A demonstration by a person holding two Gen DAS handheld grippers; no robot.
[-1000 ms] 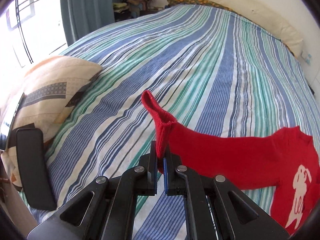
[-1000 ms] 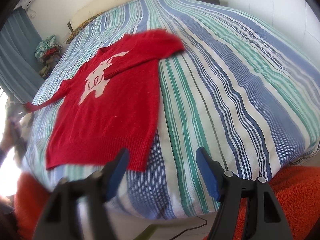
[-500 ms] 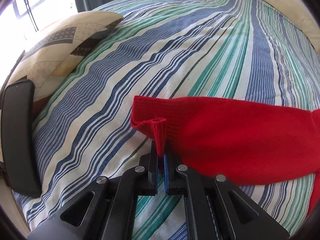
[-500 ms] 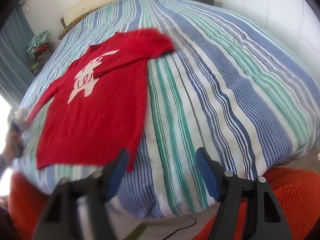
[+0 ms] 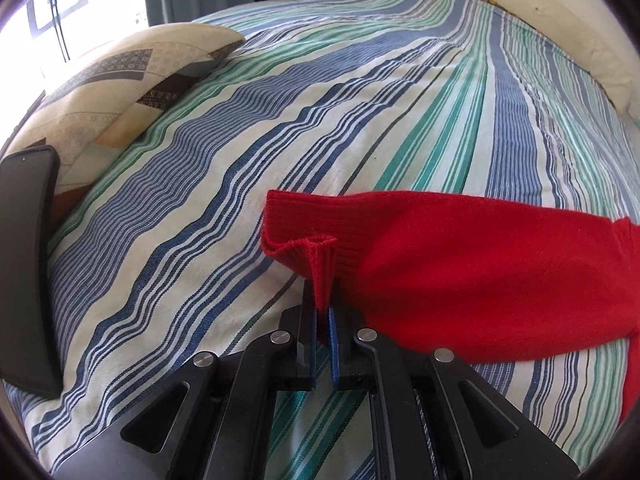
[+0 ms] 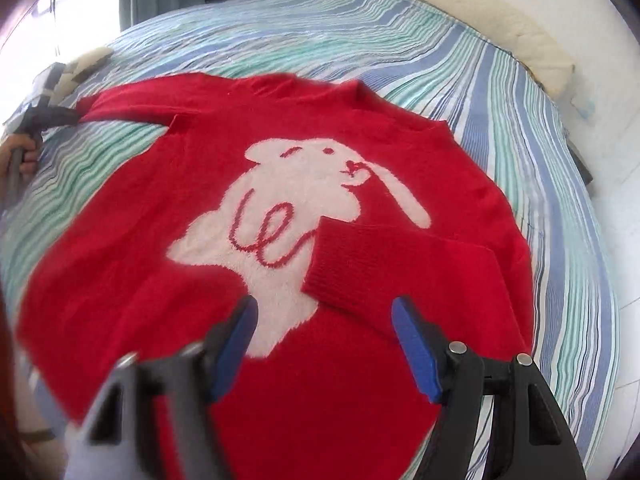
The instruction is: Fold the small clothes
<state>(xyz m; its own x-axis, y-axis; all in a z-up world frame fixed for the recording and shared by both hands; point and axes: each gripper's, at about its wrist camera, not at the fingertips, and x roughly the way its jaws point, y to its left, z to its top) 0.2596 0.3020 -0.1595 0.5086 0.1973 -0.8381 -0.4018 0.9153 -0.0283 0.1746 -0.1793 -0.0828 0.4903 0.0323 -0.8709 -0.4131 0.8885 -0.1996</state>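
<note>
A small red sweater [image 6: 304,200] with a white rabbit on its front lies flat on the striped bed. Its right sleeve [image 6: 392,276] is folded across the chest. My left gripper [image 5: 323,312] is shut on the ribbed cuff [image 5: 316,256] of the left sleeve [image 5: 480,276], low over the bedsheet. It also shows at the far left of the right wrist view [image 6: 48,120], holding the stretched sleeve. My right gripper [image 6: 324,340] is open and empty, hovering over the sweater's lower front near the folded sleeve's cuff.
The bed [image 5: 360,100] has a blue, green and white striped sheet. A patterned cushion [image 5: 120,76] lies at its left edge, with a black phone-like slab [image 5: 24,264] beside it. A long pillow [image 6: 500,28] runs along the far wall. A window and curtain are at the back left.
My left gripper has lowered the cuff toward the bed, stretching the sleeve out. My right gripper has moved from past the bed's edge to over the sweater's front.
</note>
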